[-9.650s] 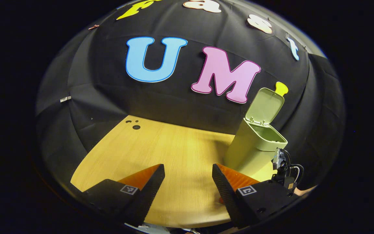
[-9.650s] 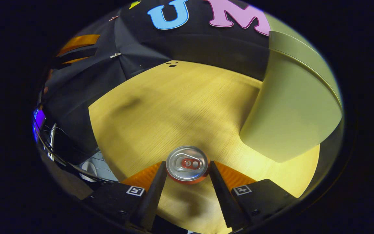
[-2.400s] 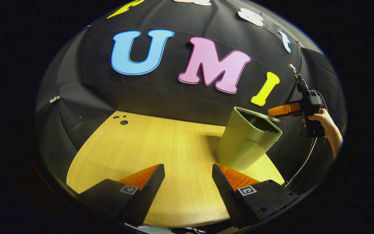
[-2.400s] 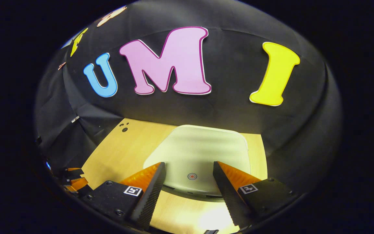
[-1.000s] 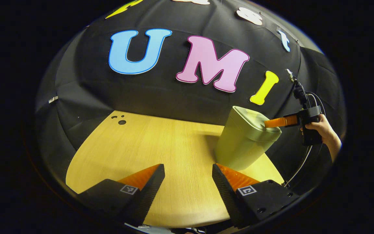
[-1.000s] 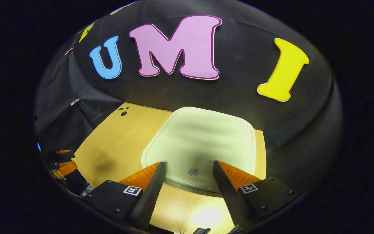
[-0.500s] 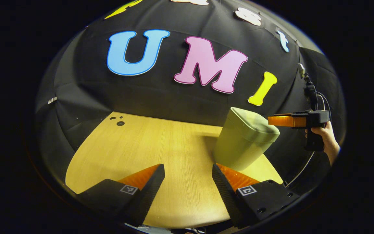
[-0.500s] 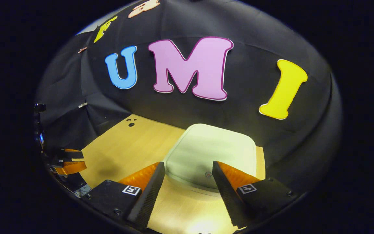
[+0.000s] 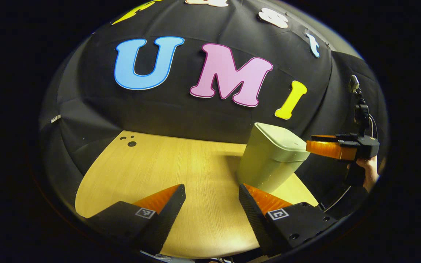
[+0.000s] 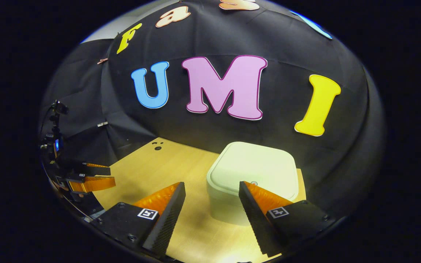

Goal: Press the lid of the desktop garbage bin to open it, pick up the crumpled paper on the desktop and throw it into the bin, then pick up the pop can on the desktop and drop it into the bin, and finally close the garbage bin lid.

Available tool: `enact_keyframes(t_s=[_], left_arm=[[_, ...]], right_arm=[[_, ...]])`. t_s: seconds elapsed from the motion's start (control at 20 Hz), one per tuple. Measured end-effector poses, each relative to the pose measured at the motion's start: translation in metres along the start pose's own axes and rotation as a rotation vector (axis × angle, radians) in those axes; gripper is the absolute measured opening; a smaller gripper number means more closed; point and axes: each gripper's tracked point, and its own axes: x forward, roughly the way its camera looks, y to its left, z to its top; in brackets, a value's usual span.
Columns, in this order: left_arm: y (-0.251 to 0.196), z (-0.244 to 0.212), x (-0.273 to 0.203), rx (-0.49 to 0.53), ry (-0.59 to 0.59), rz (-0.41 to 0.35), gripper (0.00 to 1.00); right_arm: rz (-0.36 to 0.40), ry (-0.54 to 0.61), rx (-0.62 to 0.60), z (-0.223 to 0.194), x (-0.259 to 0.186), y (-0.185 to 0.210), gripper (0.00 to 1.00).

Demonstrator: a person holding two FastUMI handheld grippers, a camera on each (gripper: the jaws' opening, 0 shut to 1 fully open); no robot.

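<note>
The bin (image 10: 252, 182) stands on the tabletop (image 9: 181, 171) near its right edge, and its lid (image 10: 255, 166) lies flat and flush on the rim — closed, with the small round press mark near its front edge visible in the right gripper view. Neither crumpled paper nor a can is to be seen on the wooden surface in either view, so both are judged to be inside the bin, though its inside cannot be checked with the lid down. By that reading every step of the task is done and nothing is left but to pull the hands away.

The right tongs (image 10: 212, 204) are spread apart with nothing between them, held above and in front of the bin, clear of the lid; in the left gripper view they sit just to the right of the bin, apart from it, gripped by a hand (image 9: 369, 170). The left tongs (image 9: 212, 206) are also spread wide and hold nothing, hovering over the near part of the tabletop, well apart from the bin — no contact with anything
</note>
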Motion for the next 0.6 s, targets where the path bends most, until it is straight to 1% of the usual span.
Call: enact_keyframes(t_s=[0.25,0.4,0.6], left_arm=[[-0.006,0.002,-0.001,0.01,-0.01,-0.018,0.95],[-0.008,0.0,-0.003,0.011,-0.009,-0.029,0.95],[-0.009,0.001,-0.009,0.017,-0.015,-0.046,0.95]], right_arm=[[-0.016,-0.018,-0.016,-0.019,-0.01,0.006,0.93],[-0.014,-0.002,0.011,-0.034,-0.013,0.017,0.93],[-0.023,0.019,0.04,-0.044,-0.015,0.024,0.93]])
